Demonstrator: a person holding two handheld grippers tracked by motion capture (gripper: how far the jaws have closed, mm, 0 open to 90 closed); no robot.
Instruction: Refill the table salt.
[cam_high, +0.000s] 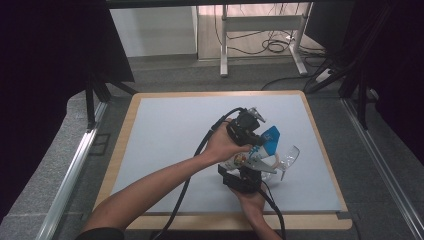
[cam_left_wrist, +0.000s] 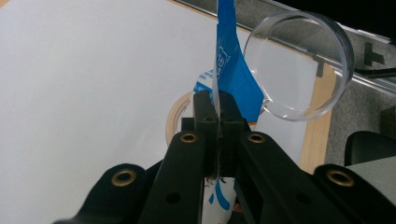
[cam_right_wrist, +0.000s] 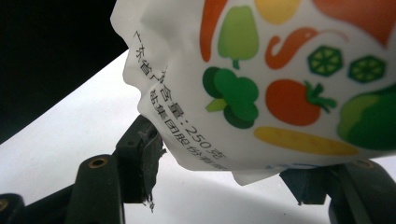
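Observation:
A white pouch (cam_high: 254, 154) printed with vegetables (cam_right_wrist: 261, 70) and with a blue top (cam_left_wrist: 233, 74) is held tilted above the table between both grippers. My left gripper (cam_high: 257, 133) (cam_left_wrist: 218, 105) is shut on the thin blue top edge. My right gripper (cam_high: 245, 173) (cam_right_wrist: 226, 163) comes up from the near side and has the pouch's white bottom end between its jaws. Its left pad (cam_right_wrist: 152, 140) presses into the dented side of the pouch, and the far pad sits partly behind the pouch.
A clear plastic cup (cam_high: 286, 159) (cam_left_wrist: 299, 70) lies on its side just right of the pouch. A roll of tape (cam_left_wrist: 175, 119) rests on the grey mat (cam_high: 175, 135) under the pouch. Metal rails run along both sides of the table.

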